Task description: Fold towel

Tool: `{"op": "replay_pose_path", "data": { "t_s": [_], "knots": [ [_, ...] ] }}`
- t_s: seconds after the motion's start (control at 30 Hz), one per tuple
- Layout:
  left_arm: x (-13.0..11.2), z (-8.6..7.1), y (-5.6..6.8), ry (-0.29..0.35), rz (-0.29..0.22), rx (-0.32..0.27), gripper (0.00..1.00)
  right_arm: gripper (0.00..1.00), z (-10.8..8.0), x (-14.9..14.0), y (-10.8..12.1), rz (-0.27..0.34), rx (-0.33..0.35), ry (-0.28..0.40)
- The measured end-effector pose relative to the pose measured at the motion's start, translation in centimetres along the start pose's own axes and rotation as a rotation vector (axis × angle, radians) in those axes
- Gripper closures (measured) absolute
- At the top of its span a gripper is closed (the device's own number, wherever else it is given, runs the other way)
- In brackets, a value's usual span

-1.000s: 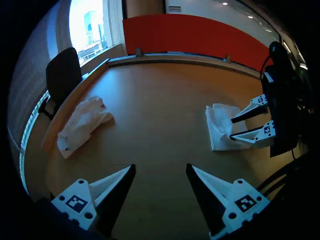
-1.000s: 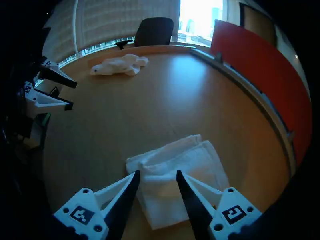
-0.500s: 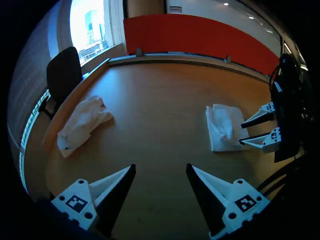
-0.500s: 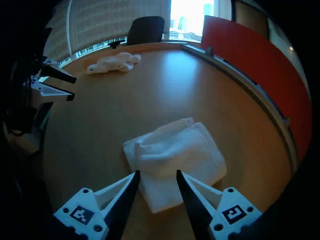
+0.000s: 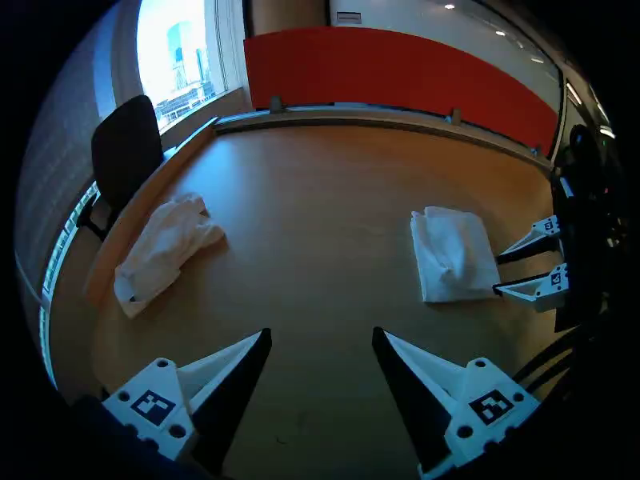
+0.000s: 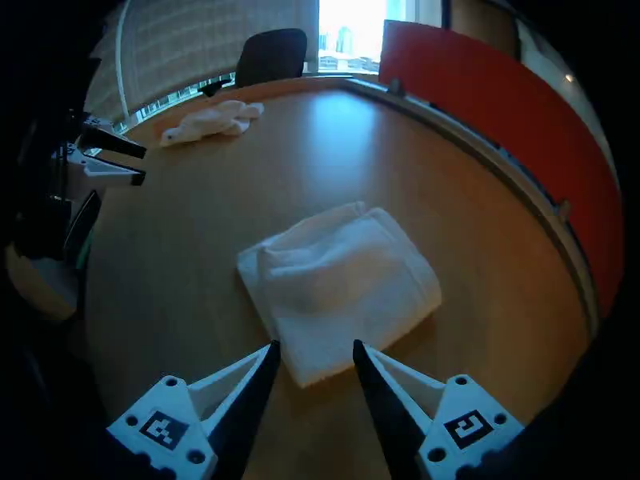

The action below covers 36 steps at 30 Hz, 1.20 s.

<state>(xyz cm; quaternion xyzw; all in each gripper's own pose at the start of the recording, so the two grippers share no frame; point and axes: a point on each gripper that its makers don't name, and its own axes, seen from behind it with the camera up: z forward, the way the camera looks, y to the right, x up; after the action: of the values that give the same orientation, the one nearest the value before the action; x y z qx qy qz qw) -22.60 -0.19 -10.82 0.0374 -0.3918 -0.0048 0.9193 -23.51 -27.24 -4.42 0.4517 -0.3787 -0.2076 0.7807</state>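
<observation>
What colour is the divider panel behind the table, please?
Red; the divider panel shows best in the left gripper view.

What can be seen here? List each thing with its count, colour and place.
folded towel: one, white, flat on the table just ahead of the right gripper's fingers
crumpled towel: one, white, bunched near the table's far edge, by the chair
table: one, brown wood, under both towels
office chair: one, black, beyond the table edge near the crumpled towel
partition: one, red, along the far side of the table
window: one, bright, behind the chair
left gripper: one, white with black fingers, open wide over bare table, holding nothing
right gripper: one, white with black fingers, open at the folded towel's near edge, holding nothing
</observation>
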Motion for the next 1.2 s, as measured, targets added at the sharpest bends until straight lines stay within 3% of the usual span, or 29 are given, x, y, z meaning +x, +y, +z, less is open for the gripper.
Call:
{"op": "replay_pose_path", "data": {
  "t_s": [0.4, 0.73, 0.93, 1.2],
  "knots": [
    [-0.3, 0.1, 0.2, -0.005, -0.002, -0.007, 0.06, 0.31, 0.5, -2.5, -0.5, 0.036, -0.013, -0.034],
    [-0.4, 0.0, 0.3, -0.003, -0.003, -0.008, 0.06, 0.43, 0.8, -2.9, -0.6, 0.068, -0.024, -0.035],
    [-0.5, 0.0, 0.4, -0.004, -0.007, -0.008, 0.07, 0.58, 0.9, -3.1, -0.6, 0.087, -0.026, -0.036],
    [-0.5, 0.0, 0.3, -0.004, -0.008, -0.006, 0.07, 0.9, 1.0, -3.3, -0.5, 0.102, -0.025, -0.037]
  ]
}}
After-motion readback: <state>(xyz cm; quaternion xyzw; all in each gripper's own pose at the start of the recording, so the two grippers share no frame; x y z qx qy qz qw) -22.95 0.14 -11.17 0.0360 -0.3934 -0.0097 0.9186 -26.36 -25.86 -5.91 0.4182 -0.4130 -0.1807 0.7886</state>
